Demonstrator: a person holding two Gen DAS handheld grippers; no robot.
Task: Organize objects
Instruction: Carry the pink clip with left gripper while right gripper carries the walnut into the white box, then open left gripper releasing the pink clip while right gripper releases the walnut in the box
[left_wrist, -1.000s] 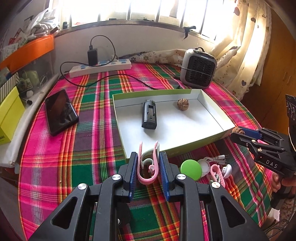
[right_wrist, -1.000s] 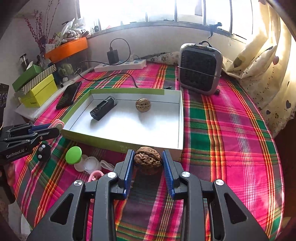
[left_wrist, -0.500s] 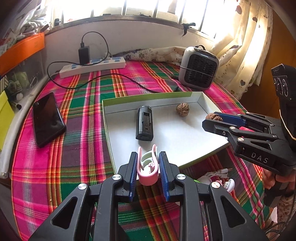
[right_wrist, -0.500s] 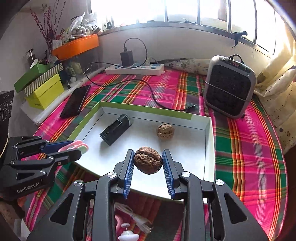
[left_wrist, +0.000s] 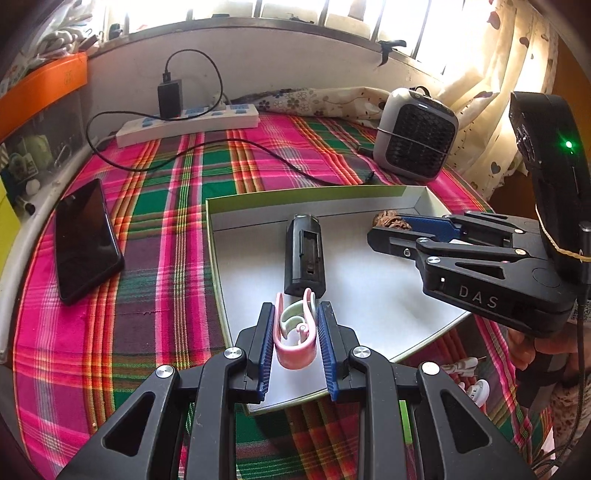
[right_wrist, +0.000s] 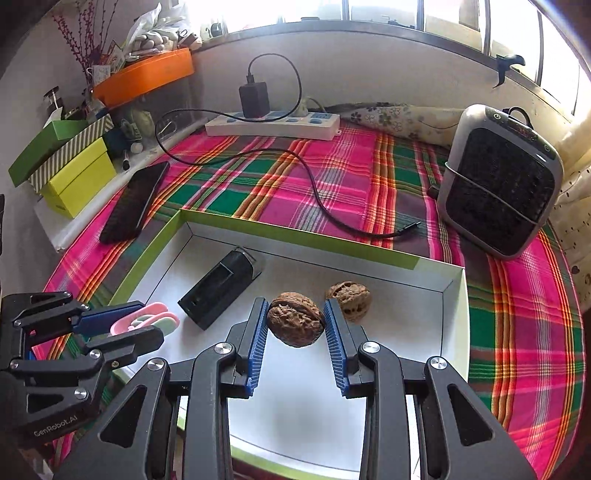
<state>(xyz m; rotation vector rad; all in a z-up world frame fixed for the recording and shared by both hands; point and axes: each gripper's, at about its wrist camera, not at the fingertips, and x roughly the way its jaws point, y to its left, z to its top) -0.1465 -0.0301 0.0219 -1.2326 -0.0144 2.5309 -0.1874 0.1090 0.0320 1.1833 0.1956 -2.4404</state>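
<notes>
Counting, we see two walnuts: one walnut (right_wrist: 295, 319) clamped in our right gripper (right_wrist: 295, 325) above the white tray (right_wrist: 456, 314), a second walnut (right_wrist: 349, 300) lying on the tray floor just beyond. Our left gripper (left_wrist: 294, 338), angled downward over the tray's near edge, is clamped on one pink clip (left_wrist: 295, 341). One black battery case (left_wrist: 304, 254) lies between the grippers; phone (left_wrist: 85, 236) and heater (left_wrist: 415, 142) sit on the plaid cloth (left_wrist: 155, 206).

Both wrist cameras look steeply down, close over the white tray (left_wrist: 369, 295) (right_wrist: 303, 406), toward the window. Each view catches the other gripper at its frame edge, and they share the tray.
</notes>
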